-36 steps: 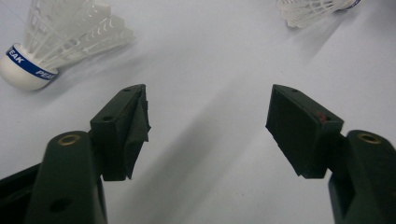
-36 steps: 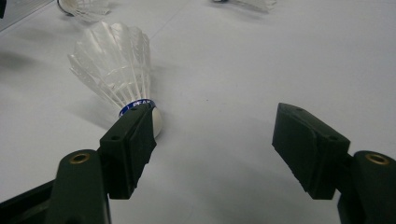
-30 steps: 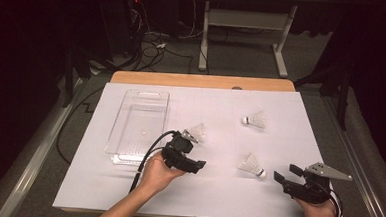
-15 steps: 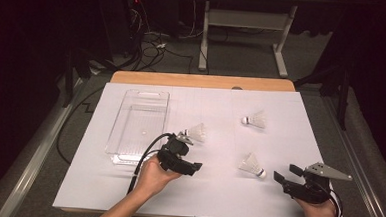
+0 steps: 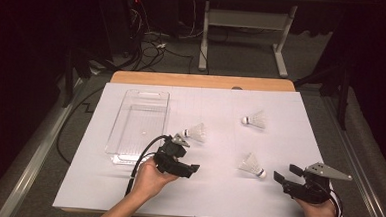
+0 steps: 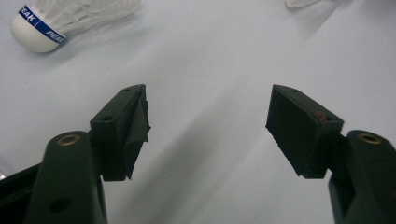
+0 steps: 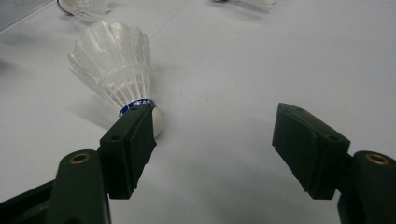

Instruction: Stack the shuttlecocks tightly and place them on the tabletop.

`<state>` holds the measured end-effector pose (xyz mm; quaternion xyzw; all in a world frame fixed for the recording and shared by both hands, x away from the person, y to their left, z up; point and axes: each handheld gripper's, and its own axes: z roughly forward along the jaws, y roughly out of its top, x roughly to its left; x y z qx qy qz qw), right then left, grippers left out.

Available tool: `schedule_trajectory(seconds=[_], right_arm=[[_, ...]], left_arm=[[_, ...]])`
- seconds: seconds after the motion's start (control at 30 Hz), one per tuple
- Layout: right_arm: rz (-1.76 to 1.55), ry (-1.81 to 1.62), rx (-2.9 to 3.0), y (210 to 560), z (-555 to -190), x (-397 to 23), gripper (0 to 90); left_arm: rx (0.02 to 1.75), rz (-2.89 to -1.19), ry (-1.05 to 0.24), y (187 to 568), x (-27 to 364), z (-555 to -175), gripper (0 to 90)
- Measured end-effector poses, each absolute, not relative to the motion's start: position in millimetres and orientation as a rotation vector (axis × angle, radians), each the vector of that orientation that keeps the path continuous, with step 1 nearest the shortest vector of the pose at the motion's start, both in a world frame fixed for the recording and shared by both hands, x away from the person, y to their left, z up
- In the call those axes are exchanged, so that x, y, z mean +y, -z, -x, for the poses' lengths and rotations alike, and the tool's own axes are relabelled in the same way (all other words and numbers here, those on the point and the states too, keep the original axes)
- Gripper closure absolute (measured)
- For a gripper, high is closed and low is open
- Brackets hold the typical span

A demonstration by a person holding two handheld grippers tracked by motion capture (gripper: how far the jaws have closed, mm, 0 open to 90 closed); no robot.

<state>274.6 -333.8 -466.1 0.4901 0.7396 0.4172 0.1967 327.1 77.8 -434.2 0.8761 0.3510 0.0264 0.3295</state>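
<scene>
The white table [image 5: 256, 192] is the one bright patch in a dark room; the floor and stands beyond it sink into near black. Light falls from above, leaving soft, short shadows beside each shuttlecock [image 5: 252, 164] and under the hands. The high view is slightly soft and grainy. In the left gripper view a shuttlecock [image 6: 56, 21] at the top edge blurs, while the fingers [image 6: 123, 130] stay sharp but dim.

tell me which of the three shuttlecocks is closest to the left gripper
The shuttlecock beside the clear tray: that shuttlecock lies just beyond the left gripper. The other two lie farther right, one near the table's far side, one toward the right gripper.
</scene>
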Motion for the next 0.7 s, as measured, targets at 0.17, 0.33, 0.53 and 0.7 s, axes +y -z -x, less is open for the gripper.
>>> schedule_trajectory(seconds=[0.17, 0.33, 0.53, 0.7], right_arm=[[-1.371, -1.167, 2.071, 466, -275, -334, 29.7], [-1.369, -1.167, 2.074, 466, -275, -334, 29.7], [-1.371, -1.168, 2.072, 466, -275, -334, 29.7], [-1.371, -1.167, 2.075, 466, -275, -333, 29.7]], left_arm=[[0.918, -2.295, -0.073, 435, 80, -325, 30.7], [0.921, -2.295, -0.091, 436, 82, -322, 30.7], [0.917, -2.298, -0.108, 436, 84, -318, 30.8], [0.918, -2.288, -0.115, 436, 87, -314, 31.1]])
